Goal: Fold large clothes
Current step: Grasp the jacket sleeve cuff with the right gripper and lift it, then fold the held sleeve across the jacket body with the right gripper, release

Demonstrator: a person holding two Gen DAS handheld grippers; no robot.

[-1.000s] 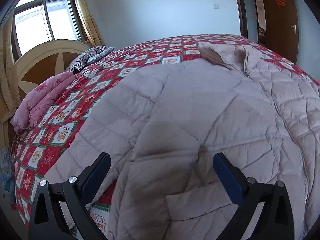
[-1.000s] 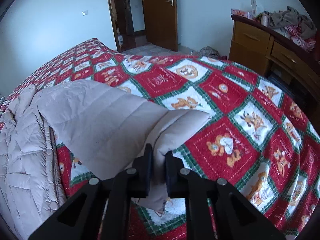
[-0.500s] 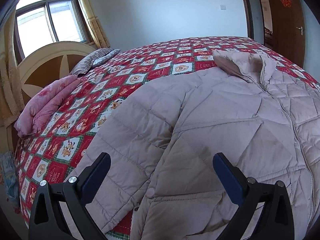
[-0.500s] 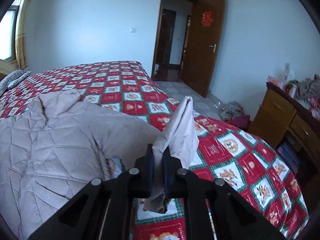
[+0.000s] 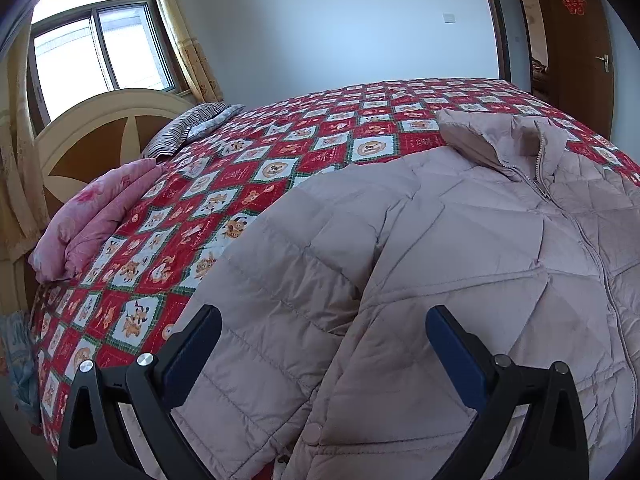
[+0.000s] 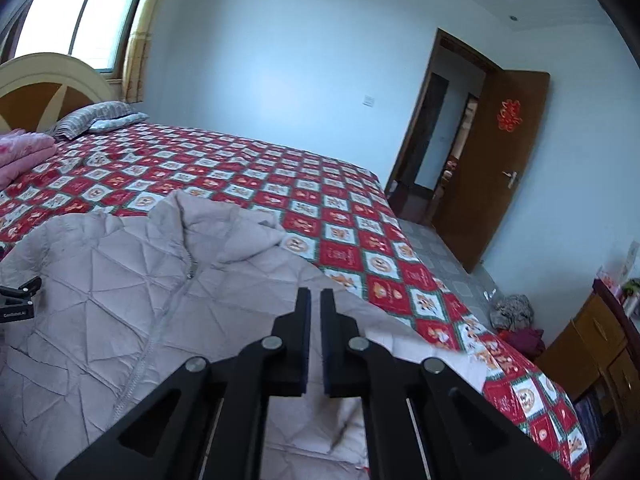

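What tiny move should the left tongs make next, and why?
Probably lower the left tongs and close them on the quilted pale pink-grey jacket sleeve. They hang wide open right above it, and that sleeve lies spread outward over the red patchwork bedspread, not yet folded across the jacket's zipped front.

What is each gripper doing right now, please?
Left gripper: open, holding nothing, above the jacket.
Right gripper: nearly closed; holding anything cannot be told.

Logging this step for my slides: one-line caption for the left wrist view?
Open left gripper hovers over the sleeve of a zipped beige jacket spread on the bed.
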